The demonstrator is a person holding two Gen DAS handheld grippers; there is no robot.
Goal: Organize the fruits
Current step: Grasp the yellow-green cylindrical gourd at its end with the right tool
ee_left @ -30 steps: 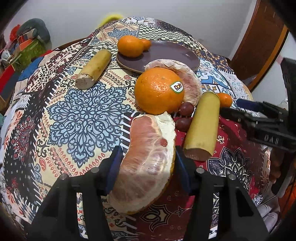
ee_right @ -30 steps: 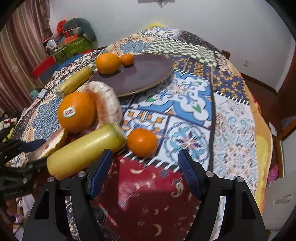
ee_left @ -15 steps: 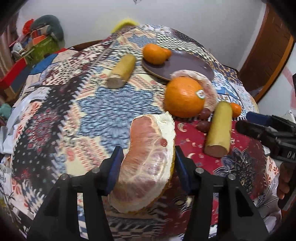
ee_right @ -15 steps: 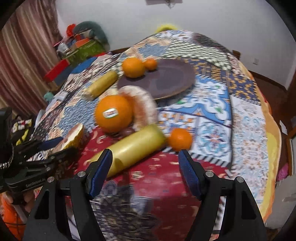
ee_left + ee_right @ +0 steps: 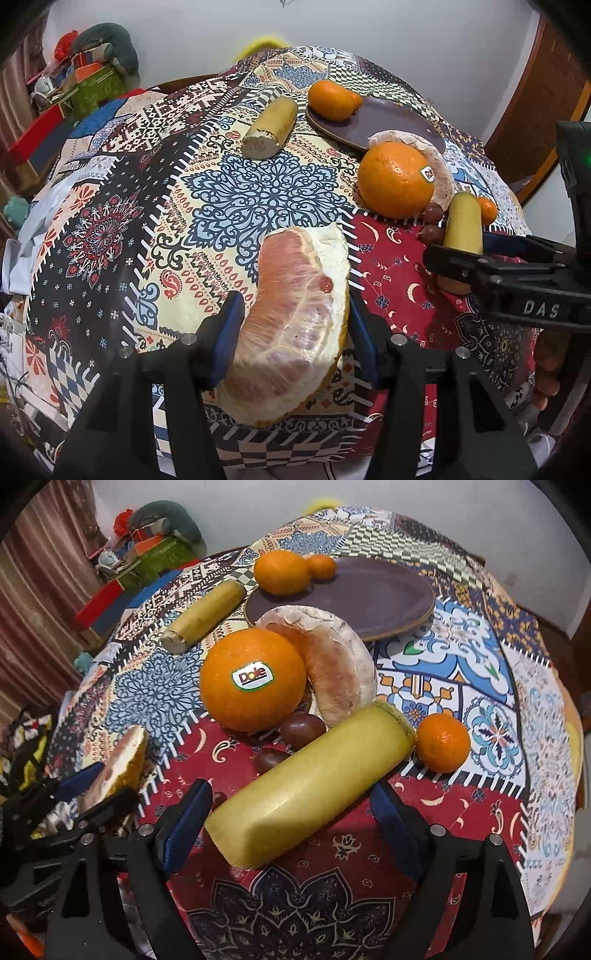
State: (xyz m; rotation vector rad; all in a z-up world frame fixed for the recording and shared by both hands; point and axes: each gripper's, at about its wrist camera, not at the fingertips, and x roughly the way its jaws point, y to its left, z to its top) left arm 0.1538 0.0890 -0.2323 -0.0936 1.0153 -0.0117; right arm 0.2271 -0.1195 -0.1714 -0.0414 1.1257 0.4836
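Observation:
My left gripper point(image 5: 293, 325) is shut on a peeled pomelo wedge point(image 5: 291, 325) and holds it above the near part of the table; the wedge also shows in the right wrist view point(image 5: 118, 764). My right gripper point(image 5: 291, 819) is open, its jaws either side of a yellow sugarcane piece point(image 5: 310, 786) lying on the cloth. Beyond it lie a large Dole orange point(image 5: 253, 679), a second pomelo wedge point(image 5: 332, 664), two dark grapes point(image 5: 301, 729) and a small tangerine point(image 5: 443, 742). A brown plate point(image 5: 369, 594) holds two oranges point(image 5: 282, 572).
A second sugarcane piece point(image 5: 271, 127) lies left of the plate. The patchwork tablecloth point(image 5: 258, 192) covers a round table. Boxes and clutter point(image 5: 85, 81) stand beyond the far left edge. A wooden door frame point(image 5: 532, 122) is at the right.
My left gripper has pulled back and left with the pomelo wedge, away from the fruit pile. My right gripper has moved forward and left, so the sugarcane piece now lies between its open jaws.

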